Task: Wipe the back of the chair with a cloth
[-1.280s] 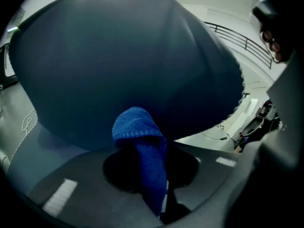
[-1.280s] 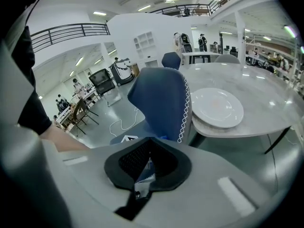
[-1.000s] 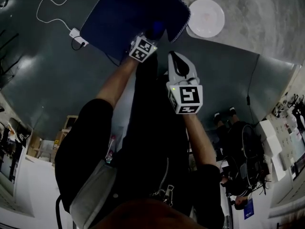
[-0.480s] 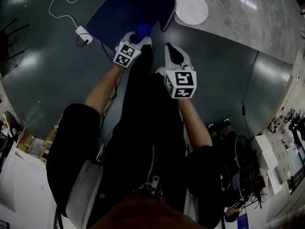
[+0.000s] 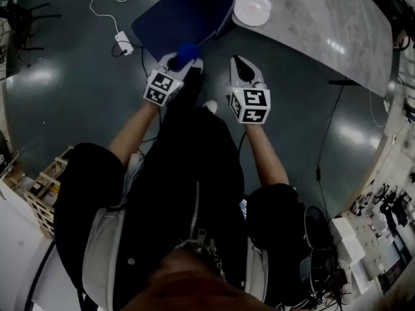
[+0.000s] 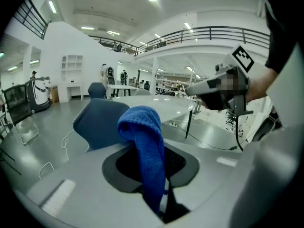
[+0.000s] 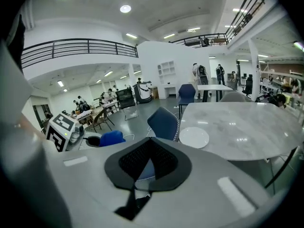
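Observation:
A dark blue chair (image 5: 185, 11) stands on the grey floor ahead of me; it also shows in the left gripper view (image 6: 97, 122) and the right gripper view (image 7: 164, 122). My left gripper (image 5: 180, 60) is shut on a blue cloth (image 5: 187, 50), held a little short of the chair's near edge. In its own view the cloth (image 6: 145, 146) droops over the closed jaws of the left gripper (image 6: 151, 163). My right gripper (image 5: 241, 69) hangs beside it to the right, shut with nothing in it (image 7: 148, 163).
A marble table (image 5: 324, 24) with a white plate (image 5: 251, 10) stands right of the chair. A white cable and power block (image 5: 123, 43) lie on the floor to the left. Shelving and clutter line the lower edges. People stand far off in the hall.
The left gripper with the cloth has drawn back off the chair's back. Both grippers sit lower and nearer my body, and the chair and plate lie farther away.

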Tool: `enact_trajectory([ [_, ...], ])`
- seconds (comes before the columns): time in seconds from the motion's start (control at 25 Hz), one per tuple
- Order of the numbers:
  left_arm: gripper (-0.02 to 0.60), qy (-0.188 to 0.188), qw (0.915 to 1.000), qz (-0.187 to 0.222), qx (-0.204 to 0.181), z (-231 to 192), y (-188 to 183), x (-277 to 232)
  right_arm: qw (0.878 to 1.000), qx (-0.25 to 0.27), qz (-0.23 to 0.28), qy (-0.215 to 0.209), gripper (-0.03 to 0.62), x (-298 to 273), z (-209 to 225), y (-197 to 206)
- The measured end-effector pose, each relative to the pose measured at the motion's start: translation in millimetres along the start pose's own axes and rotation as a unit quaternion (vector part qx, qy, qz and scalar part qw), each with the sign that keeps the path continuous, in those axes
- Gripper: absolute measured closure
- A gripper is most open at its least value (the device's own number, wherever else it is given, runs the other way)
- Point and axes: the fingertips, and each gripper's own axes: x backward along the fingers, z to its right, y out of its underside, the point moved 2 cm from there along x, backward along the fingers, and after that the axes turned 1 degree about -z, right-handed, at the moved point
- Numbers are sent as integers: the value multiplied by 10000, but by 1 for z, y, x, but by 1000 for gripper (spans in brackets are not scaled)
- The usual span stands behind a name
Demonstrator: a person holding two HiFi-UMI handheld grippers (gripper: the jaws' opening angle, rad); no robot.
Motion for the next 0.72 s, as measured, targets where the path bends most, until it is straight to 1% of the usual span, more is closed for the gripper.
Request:
enact_trajectory([
  [0.16,497,-365,9989,294,28,33,-34,32,9997,173,75,-164,592,31,-8,5],
  [0.36,497,-466,9976,494,164,77,-60,66,9987,341,183,-336,592,66,-18,9],
  [0.56,495,-492,9978,437,-32,96,-63,93,9978,334,437,-375,592,87,-36,2],
  [0.72,495,-396,9986,362,-13,107,-52,102,9978,287,499,-336,592,101,-41,5],
])
